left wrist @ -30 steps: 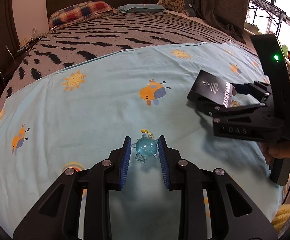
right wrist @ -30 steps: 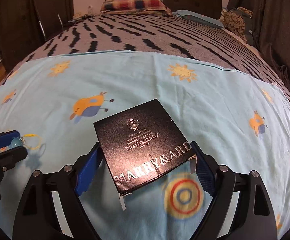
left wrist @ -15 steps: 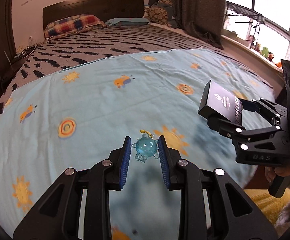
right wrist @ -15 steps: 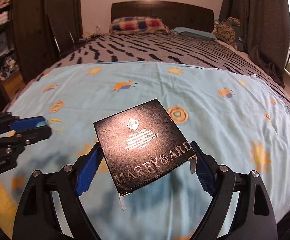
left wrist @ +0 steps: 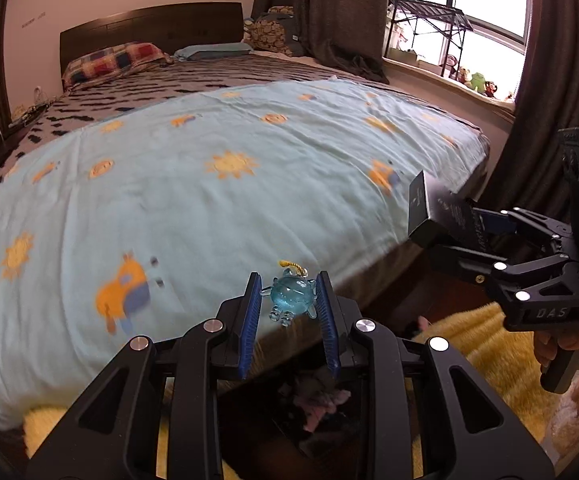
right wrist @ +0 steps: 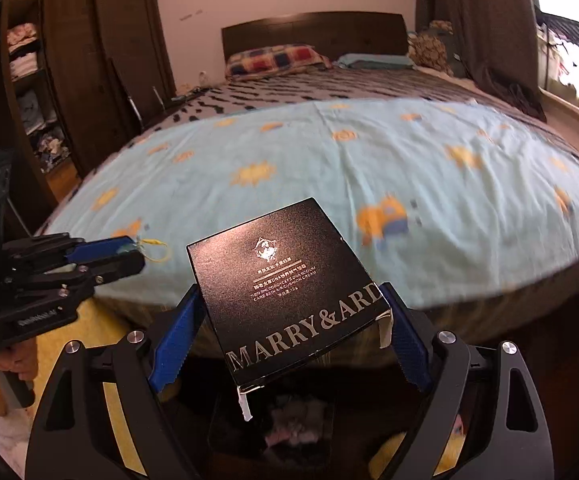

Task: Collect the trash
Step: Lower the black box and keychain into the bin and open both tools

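Carrying step: left gripper (left wrist: 289, 304) jaws clamp blue charm (left wrist: 292, 298), right gripper (right wrist: 289, 320) jaws grip black box (right wrist: 289, 280); next, release over near dark bin (right wrist: 289, 420)

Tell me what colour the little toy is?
Clear blue toy, yellow loop; best in the left wrist view.

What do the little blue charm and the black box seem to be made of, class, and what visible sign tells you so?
Blue charm: probably clear plastic or glass, glossy; light passes through it and bright glints sit on its round body. Its yellow loop looks like twisted cord.

Black box: looks like thin cardboard, matte with a faint speckle and silvery print; a torn corner shows a white paper core.
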Motion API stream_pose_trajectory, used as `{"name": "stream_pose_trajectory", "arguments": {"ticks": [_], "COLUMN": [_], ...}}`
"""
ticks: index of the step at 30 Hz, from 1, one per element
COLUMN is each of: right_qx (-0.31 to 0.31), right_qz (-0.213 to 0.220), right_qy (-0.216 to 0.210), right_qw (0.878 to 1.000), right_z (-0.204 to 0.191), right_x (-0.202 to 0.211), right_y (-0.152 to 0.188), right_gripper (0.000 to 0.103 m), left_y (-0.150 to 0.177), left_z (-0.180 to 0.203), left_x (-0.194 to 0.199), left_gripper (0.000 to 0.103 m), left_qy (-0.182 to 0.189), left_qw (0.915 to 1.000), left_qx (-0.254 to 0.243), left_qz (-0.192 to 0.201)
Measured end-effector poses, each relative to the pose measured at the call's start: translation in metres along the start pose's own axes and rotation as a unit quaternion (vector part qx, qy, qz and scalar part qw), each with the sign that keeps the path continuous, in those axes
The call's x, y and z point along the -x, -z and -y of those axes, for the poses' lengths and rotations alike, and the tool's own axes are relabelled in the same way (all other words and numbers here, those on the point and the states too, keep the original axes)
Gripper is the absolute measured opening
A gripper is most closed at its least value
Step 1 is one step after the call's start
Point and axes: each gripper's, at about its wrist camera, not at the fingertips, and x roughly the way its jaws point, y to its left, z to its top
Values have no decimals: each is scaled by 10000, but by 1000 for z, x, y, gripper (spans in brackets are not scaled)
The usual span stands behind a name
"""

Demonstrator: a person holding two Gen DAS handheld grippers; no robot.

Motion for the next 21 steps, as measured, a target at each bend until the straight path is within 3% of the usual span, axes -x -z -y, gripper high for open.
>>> {"name": "stream_pose_trajectory", "arguments": {"ticks": [6, 13, 21], "right_qx": [-381, -837, -1351], "right_qz": [-614, -1408, -1828], "right_qy": [-30, 39, -10], "right_qw": [9974, 9865, 9738], "right_z": [4, 13, 29], "right_x": [-19, -77, -128], "right_y": [47, 88, 109], "right_gripper": [86, 86, 86], "left_y": [51, 100, 131], "left_z": [7, 7, -4], "left_x": [-28, -90, -142], "left_gripper": [26, 26, 26], "left_qy": [439, 298, 412], "left_qw": [9966, 9918, 9795], "left_qx": [315, 383, 683], "left_qz": [-621, -1179, -1851]}}
